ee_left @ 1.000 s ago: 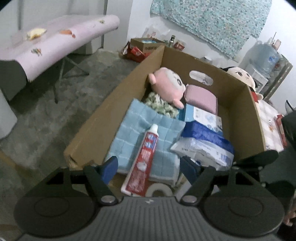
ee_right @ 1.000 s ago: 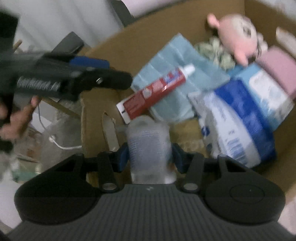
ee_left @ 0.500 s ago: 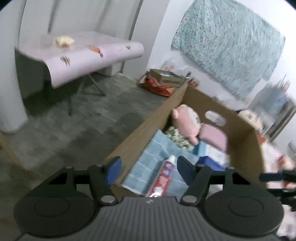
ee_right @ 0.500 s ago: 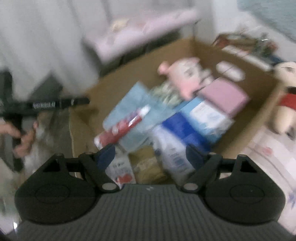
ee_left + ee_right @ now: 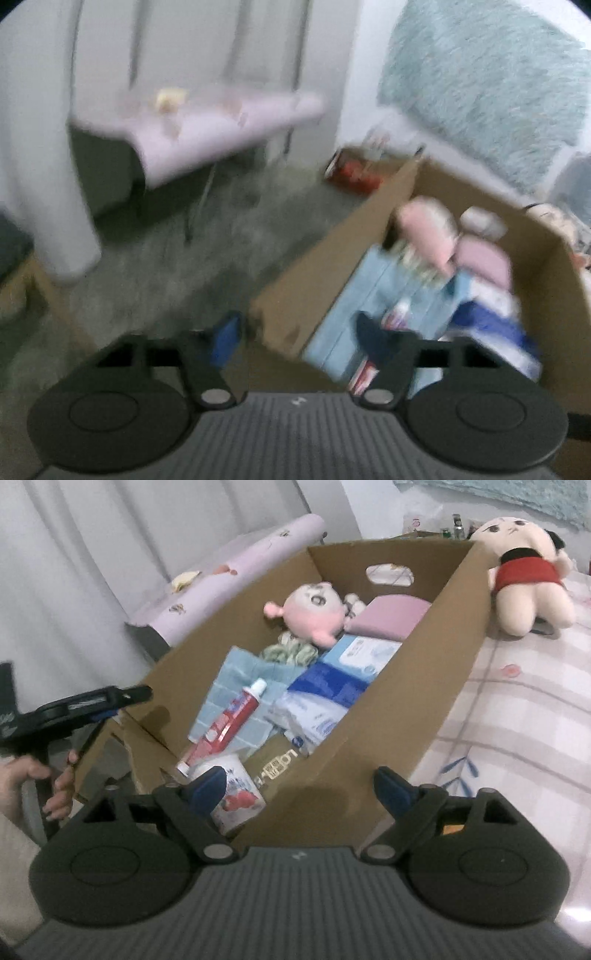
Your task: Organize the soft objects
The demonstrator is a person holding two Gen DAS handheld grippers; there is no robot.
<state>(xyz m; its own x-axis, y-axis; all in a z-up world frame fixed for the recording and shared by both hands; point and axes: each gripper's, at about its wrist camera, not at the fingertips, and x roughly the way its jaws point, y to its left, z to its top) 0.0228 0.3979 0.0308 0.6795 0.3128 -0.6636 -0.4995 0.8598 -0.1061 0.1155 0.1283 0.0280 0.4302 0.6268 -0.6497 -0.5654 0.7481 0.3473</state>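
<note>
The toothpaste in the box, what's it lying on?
The toothpaste tube lies on a light blue towel inside the cardboard box. What is under the towel is covered.

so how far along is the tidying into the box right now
Mostly packed: the cardboard box already holds the pink plush, blue towel, toothpaste, tissue packs and a white bottle. Nothing is in hand: the right gripper has open, empty jaws, and the left gripper has just been closing on nothing. Left to do: the big doll in the red top sits outside on the bed.
</note>
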